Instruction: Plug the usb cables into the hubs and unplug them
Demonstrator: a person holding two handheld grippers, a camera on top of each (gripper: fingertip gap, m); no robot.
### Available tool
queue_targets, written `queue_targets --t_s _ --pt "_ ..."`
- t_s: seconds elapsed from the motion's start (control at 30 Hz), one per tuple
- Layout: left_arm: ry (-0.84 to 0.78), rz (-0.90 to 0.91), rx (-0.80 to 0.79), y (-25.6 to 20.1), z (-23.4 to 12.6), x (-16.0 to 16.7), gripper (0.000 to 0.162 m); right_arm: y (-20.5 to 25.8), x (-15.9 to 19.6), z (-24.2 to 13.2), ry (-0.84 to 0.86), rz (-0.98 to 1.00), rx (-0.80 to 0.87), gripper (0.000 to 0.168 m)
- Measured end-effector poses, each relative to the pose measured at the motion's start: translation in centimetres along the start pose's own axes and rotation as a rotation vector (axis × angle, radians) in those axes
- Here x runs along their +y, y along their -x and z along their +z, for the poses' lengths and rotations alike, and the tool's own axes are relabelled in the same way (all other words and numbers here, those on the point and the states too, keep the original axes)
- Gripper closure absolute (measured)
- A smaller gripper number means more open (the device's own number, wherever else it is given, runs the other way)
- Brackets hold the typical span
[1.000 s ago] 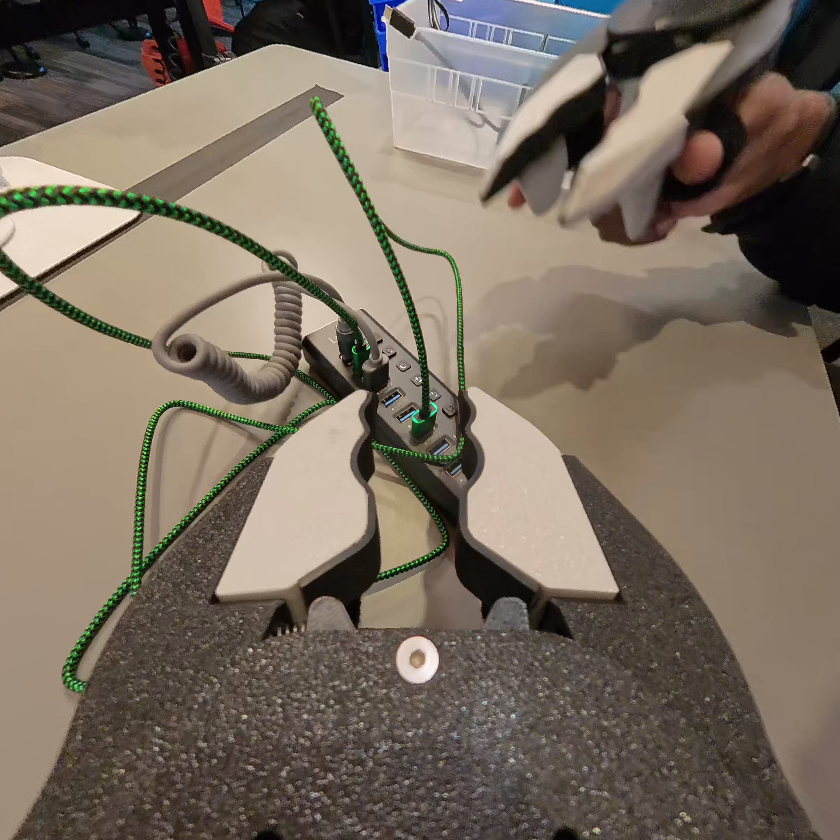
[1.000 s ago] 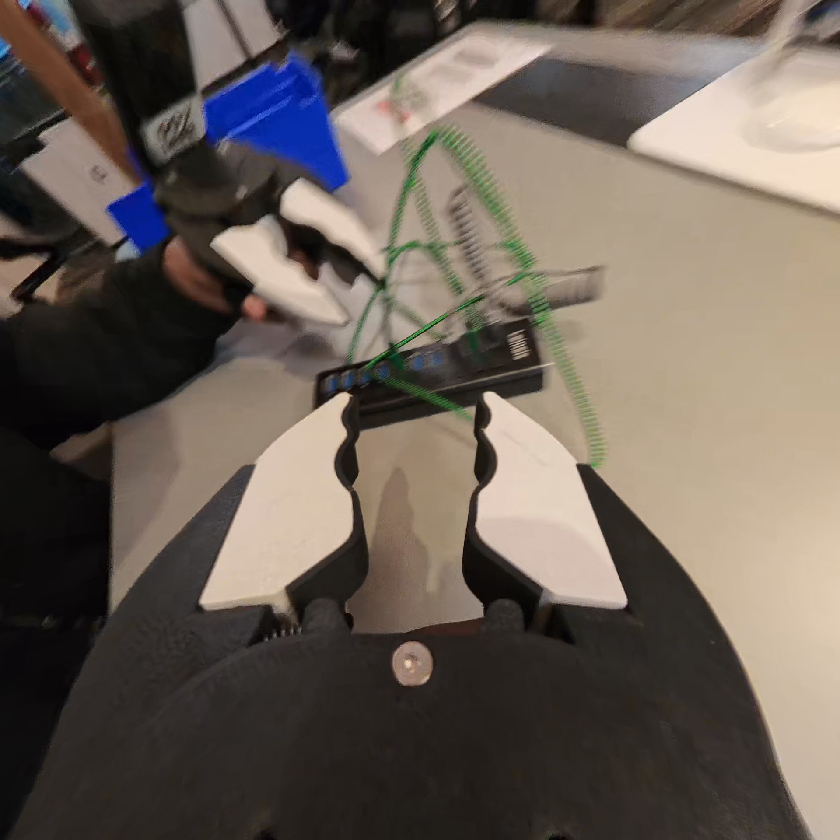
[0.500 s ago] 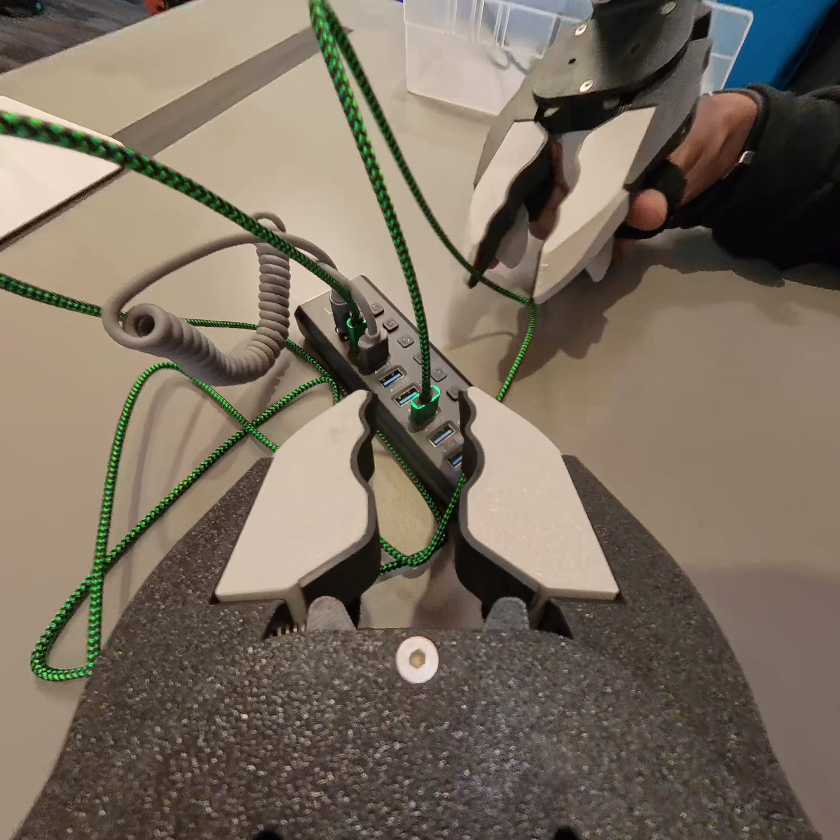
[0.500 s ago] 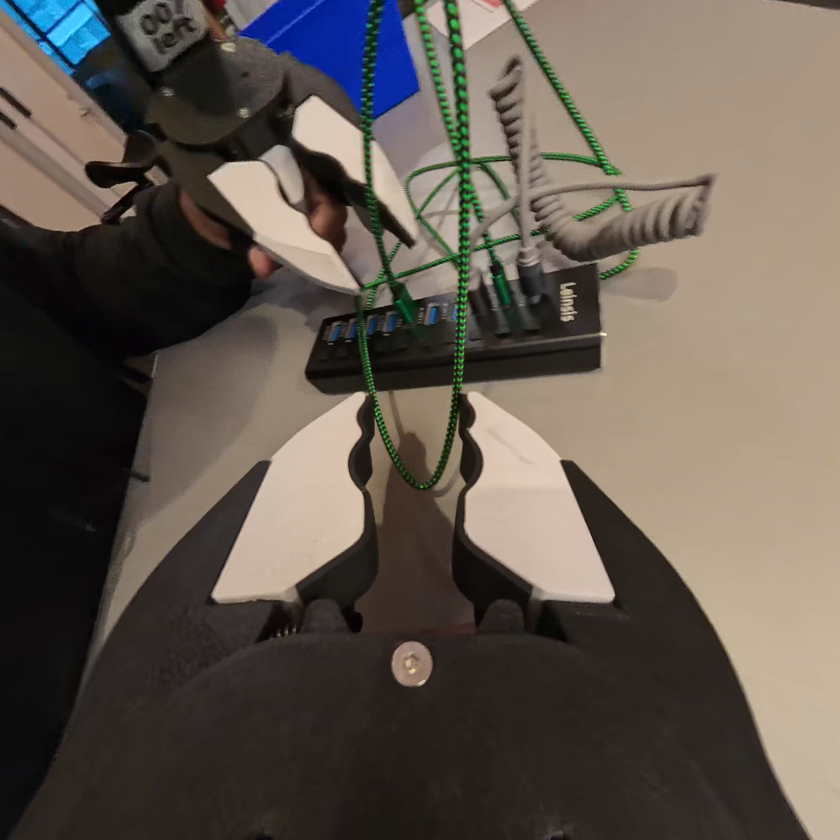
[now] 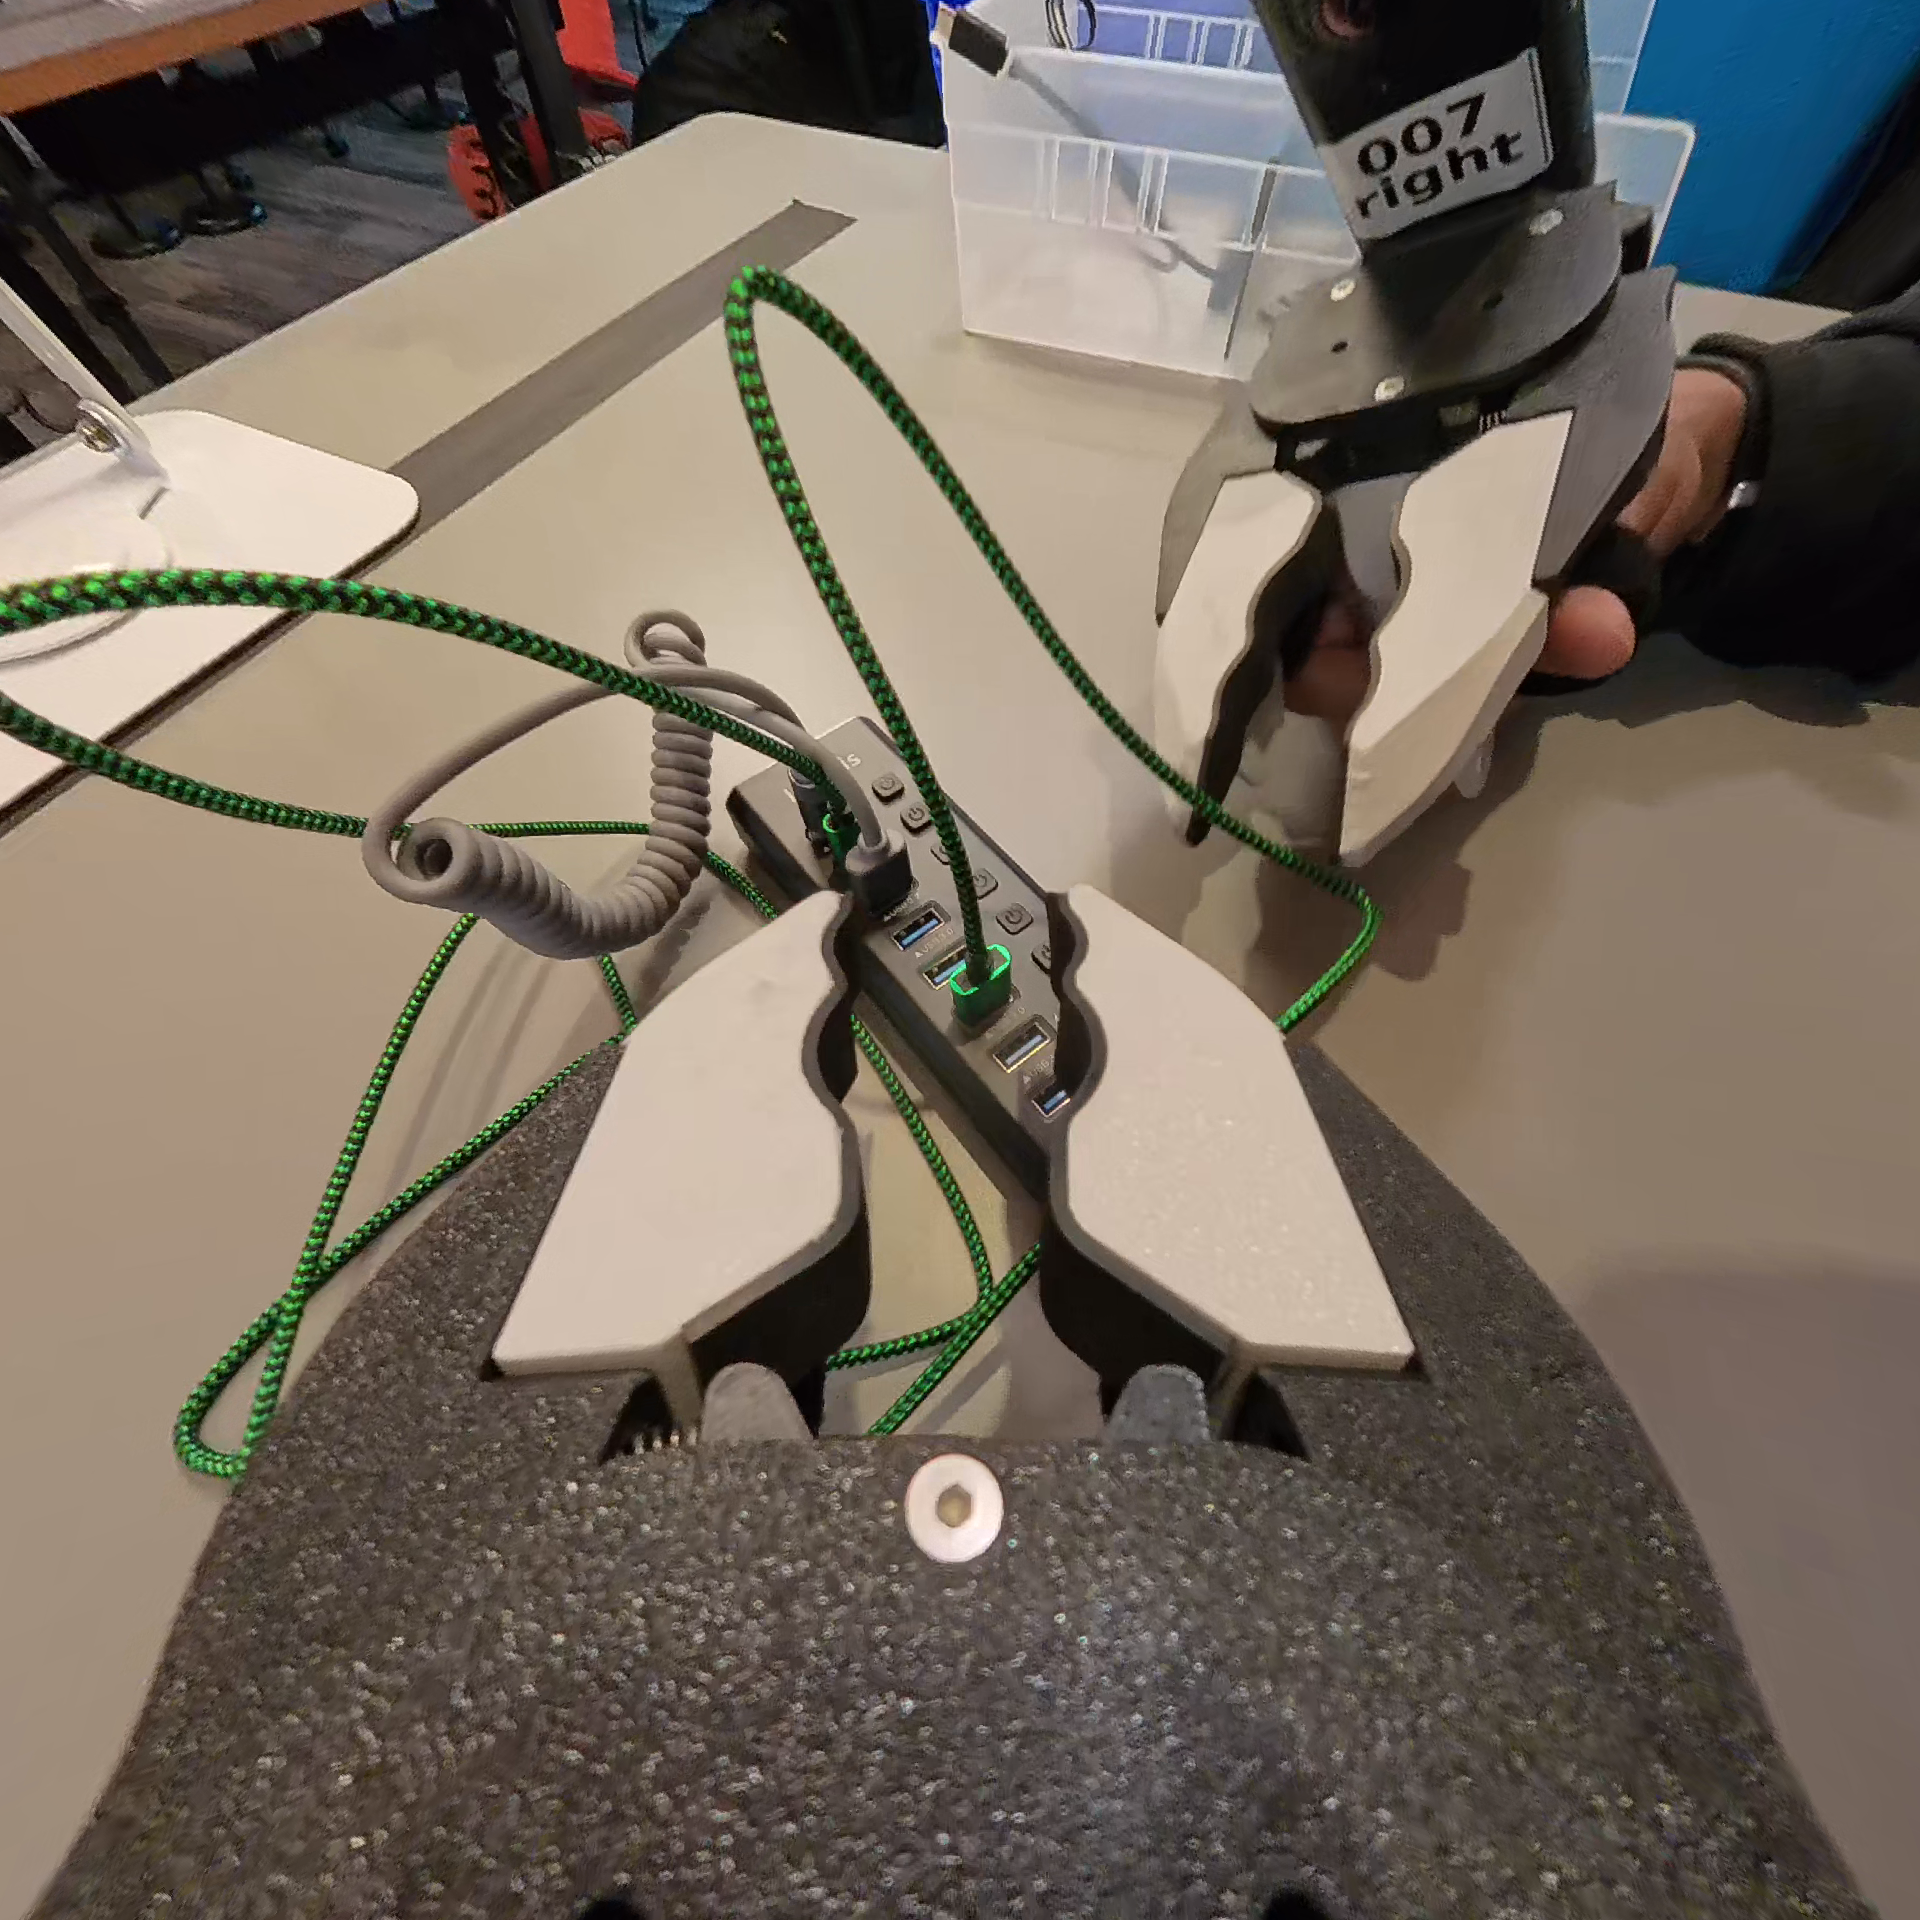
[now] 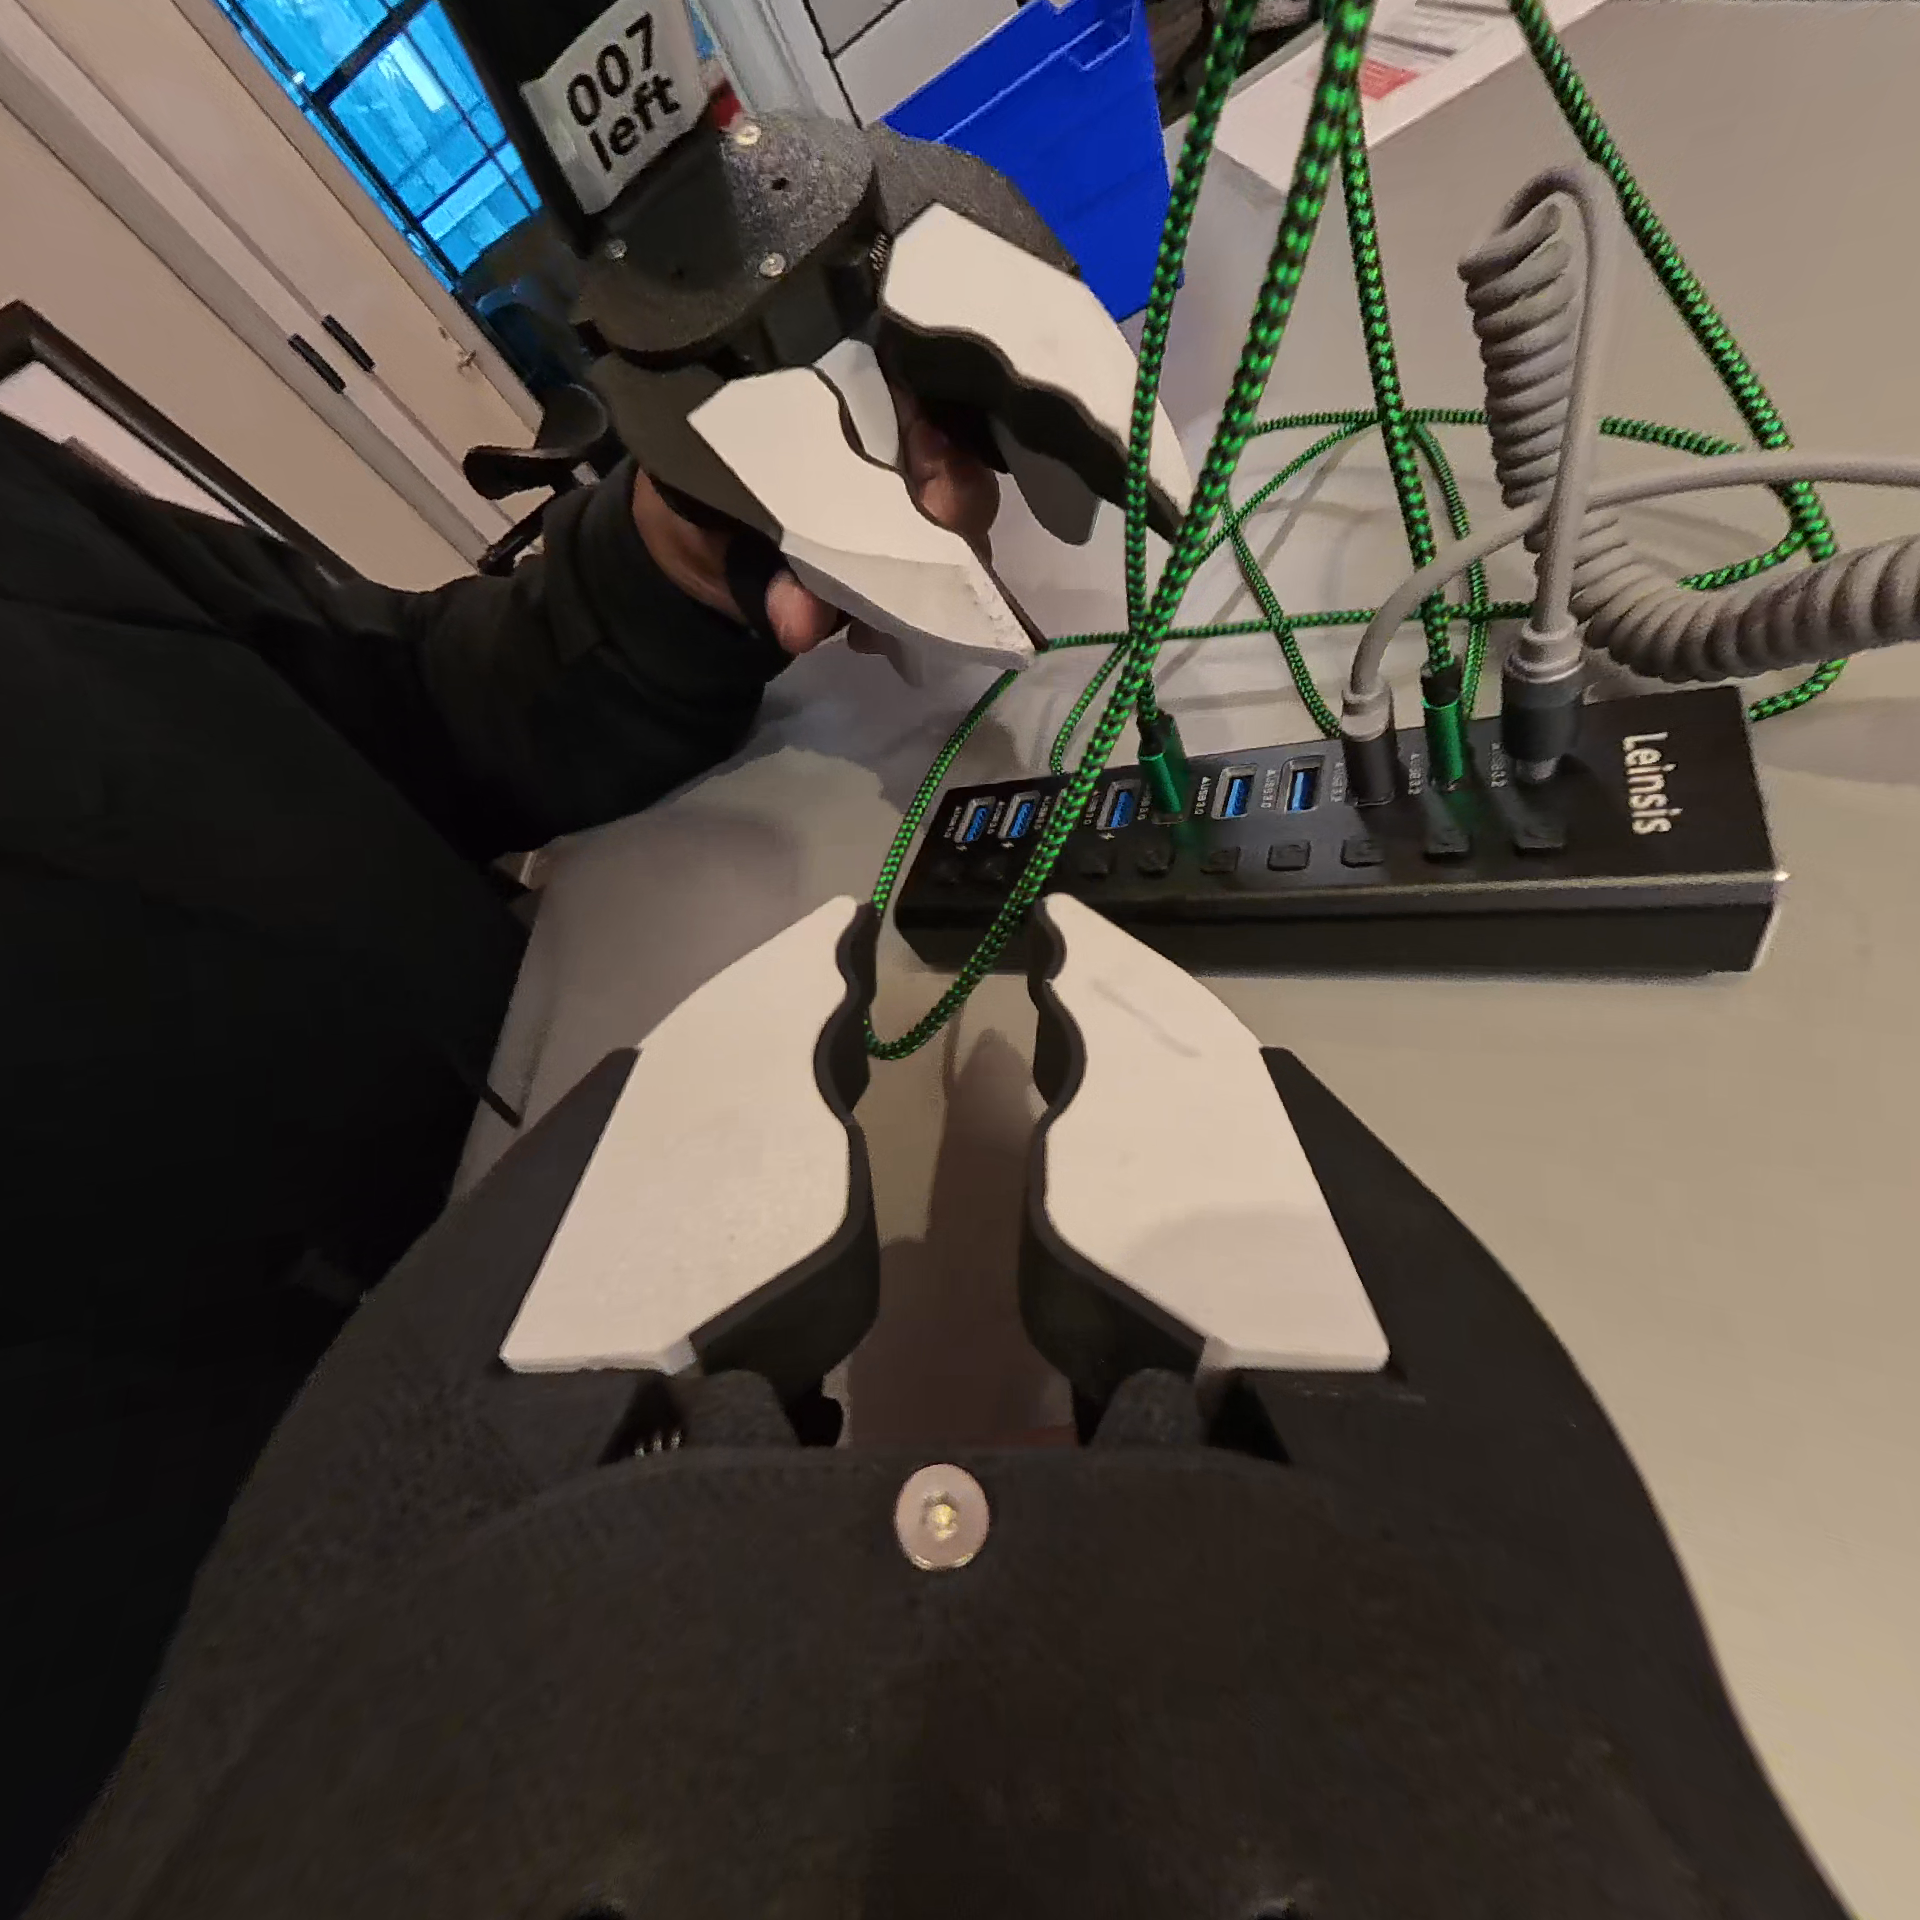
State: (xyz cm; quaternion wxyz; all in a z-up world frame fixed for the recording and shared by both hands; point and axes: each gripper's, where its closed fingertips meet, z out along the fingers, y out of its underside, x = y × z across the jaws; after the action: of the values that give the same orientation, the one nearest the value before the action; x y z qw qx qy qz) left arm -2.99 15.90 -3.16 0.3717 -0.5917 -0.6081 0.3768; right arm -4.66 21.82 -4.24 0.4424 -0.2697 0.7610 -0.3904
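My left tongs (image 5: 951, 914) gape over the hub (image 5: 940, 971) mid-worktop (image 5: 1558, 1091); right tongs (image 6: 948, 914) gape beside it, empty. A clear bin (image 5: 1101, 208) holding cables sits at the far edge.

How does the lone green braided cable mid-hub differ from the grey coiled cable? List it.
Sheath: the green braided cable has a green-and-black weave and runs straight; the grey coiled cable is plain grey and wound in a spiral. Place: the green braided cable's plug has empty blue ports either side; the grey coiled cable's plug sits at the crowded end. Both stand plugged into the black hub.
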Motion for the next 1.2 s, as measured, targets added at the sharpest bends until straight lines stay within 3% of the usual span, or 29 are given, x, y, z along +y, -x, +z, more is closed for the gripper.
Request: queue_targets --t_s 0.33,0.6,0.93,1.2 --pt "0.030 0.012 -0.039 -0.1 1.3 1.2 0.129 -0.6 0.1 0.8 -0.006 0.036 0.086 0.135" --pt "0.012 0.051 -0.057 -0.4 1.1 0.6 0.129 1.7 -0.1 2.3 -0.034 -0.011 0.060 0.123" --pt "0.089 -0.219 -0.002 0.0 2.1 1.9 0.122 2.3 0.1 4.0 -0.005 -0.069 0.129 0.117" --pt "0.149 -0.162 -0.063 0.2 2.7 2.7 0.130 4.4 1.0 5.7 0.037 -0.069 0.075 0.115"
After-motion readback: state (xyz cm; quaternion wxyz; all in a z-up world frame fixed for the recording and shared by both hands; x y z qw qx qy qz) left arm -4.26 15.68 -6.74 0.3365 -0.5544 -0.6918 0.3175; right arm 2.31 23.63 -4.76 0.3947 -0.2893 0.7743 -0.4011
